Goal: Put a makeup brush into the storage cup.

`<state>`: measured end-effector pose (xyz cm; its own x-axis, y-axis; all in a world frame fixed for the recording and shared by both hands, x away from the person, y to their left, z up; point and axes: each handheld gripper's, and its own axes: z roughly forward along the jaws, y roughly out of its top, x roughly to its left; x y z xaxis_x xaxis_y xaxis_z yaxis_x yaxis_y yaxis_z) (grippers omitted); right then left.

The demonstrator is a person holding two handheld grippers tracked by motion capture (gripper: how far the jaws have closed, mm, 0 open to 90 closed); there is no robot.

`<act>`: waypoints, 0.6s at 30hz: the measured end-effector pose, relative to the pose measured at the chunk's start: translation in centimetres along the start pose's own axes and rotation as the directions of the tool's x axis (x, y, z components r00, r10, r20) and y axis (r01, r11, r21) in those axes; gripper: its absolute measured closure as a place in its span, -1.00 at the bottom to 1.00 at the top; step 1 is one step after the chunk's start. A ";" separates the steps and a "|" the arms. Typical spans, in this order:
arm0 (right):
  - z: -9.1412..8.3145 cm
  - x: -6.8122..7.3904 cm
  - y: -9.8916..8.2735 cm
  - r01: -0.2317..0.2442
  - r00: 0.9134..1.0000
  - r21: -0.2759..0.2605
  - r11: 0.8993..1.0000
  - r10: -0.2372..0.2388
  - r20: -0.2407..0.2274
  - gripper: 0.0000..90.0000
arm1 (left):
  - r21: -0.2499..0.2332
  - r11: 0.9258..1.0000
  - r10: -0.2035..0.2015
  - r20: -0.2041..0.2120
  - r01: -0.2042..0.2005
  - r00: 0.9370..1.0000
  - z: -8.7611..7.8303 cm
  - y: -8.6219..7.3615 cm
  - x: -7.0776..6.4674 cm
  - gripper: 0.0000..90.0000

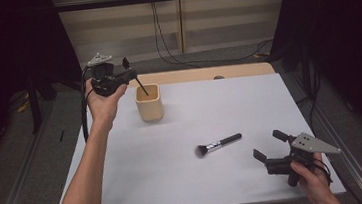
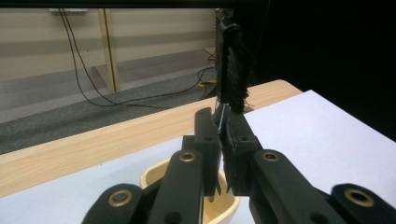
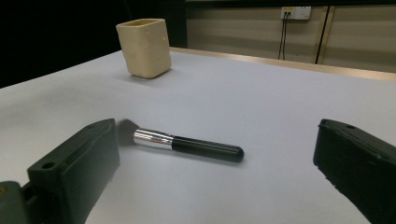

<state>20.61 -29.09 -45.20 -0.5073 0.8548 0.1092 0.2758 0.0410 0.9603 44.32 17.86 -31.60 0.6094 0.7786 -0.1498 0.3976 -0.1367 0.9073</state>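
Note:
A person's left hand holds my left gripper (image 1: 133, 75) above and left of a cream cup (image 1: 149, 102) at the back of the white mat. Its jaws are shut on a dark-bristled brush (image 1: 126, 63), bristles up, with the thin black handle slanting down into the cup's mouth. In the left gripper view the jaws (image 2: 223, 123) pinch the brush below its bristles (image 2: 232, 65), and the cup (image 2: 154, 179) lies beneath. A second makeup brush (image 1: 218, 144) with a silver ferrule lies flat on the mat. My right gripper (image 1: 267, 144) stands open just right of it, and in the right gripper view the brush (image 3: 187, 144) lies ahead between the jaws.
The white mat (image 1: 239, 106) covers a wooden table (image 1: 201, 74) whose bare strip shows at the back. Cables (image 1: 180, 59) run over the floor behind the table. Metal rails (image 1: 348, 161) flank the table on both sides. The cup (image 3: 144, 46) stands far off in the right gripper view.

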 end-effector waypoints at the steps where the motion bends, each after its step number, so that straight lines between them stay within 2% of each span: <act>1: 0.0 0.0 0.0 0.000 1.000 0.002 1.000 0.000 -0.001 -1.00 | 0.002 1.000 -0.001 0.000 0.001 1.000 0.1 0.0 0.0 0.90; 6: 0.0 0.0 0.0 0.002 1.000 0.002 1.000 -0.002 0.001 -1.00 | 0.010 1.000 0.012 -0.013 -0.012 1.000 0.6 -0.3 0.2 0.90; 18: 0.0 0.0 0.0 0.005 1.000 0.001 1.000 -0.005 0.001 -1.00 | 0.042 0.999 0.014 -0.010 -0.014 1.000 1.8 -1.0 0.2 0.90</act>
<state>20.59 -29.11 -45.23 -0.5077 0.8553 0.1039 0.2741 0.0460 0.9606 45.32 17.04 -33.30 0.6082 0.7825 -0.1329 0.4178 -0.1733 0.8919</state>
